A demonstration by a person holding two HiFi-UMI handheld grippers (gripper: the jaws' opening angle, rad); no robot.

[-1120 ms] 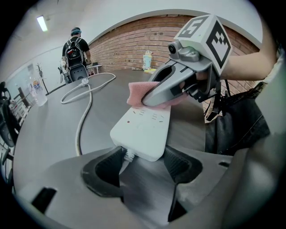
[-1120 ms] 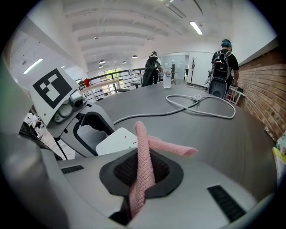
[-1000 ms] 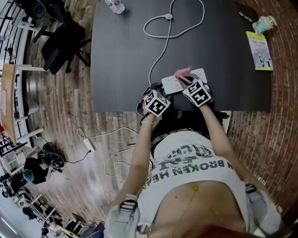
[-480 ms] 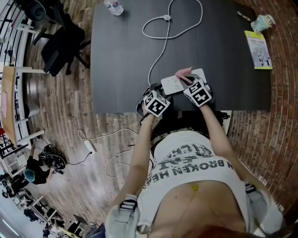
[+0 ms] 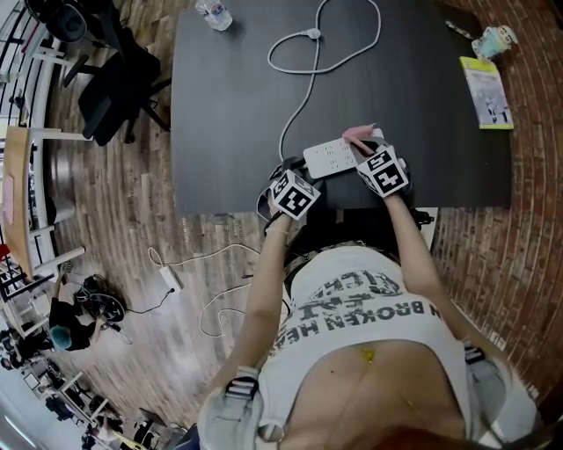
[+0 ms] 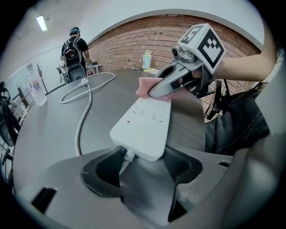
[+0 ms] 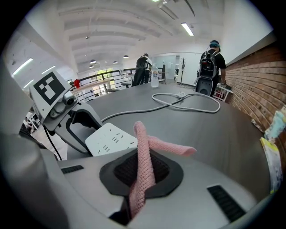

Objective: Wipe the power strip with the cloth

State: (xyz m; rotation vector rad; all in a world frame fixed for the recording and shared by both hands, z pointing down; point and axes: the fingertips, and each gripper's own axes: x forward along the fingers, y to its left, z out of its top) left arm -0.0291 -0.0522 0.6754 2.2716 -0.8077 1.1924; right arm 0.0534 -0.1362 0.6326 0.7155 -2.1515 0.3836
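Observation:
A white power strip (image 5: 331, 157) lies near the front edge of the dark table (image 5: 229, 114). My left gripper (image 5: 305, 172) grips the cable end of the power strip (image 6: 144, 124), which sits pinched between both pads (image 6: 181, 164). My right gripper (image 5: 364, 148) is shut on a pink cloth (image 5: 358, 134) and presses it onto the strip's far end. In the left gripper view, the cloth (image 6: 145, 86) sits under the right gripper (image 6: 156, 91). In the right gripper view, the cloth (image 7: 144, 150) stands up between the jaws, with the strip (image 7: 110, 139) and the left gripper (image 7: 67, 112) to the left.
The strip's white cable (image 5: 310, 77) loops across the table to the back. A water bottle (image 5: 217, 10) stands at the back left, and a yellow booklet (image 5: 486, 91) and a small cup (image 5: 496, 40) at the right. An office chair (image 5: 114, 79) stands left of the table.
My right gripper has slid the pink cloth to the right along the power strip, toward its far end. The left gripper and the strip have stayed put.

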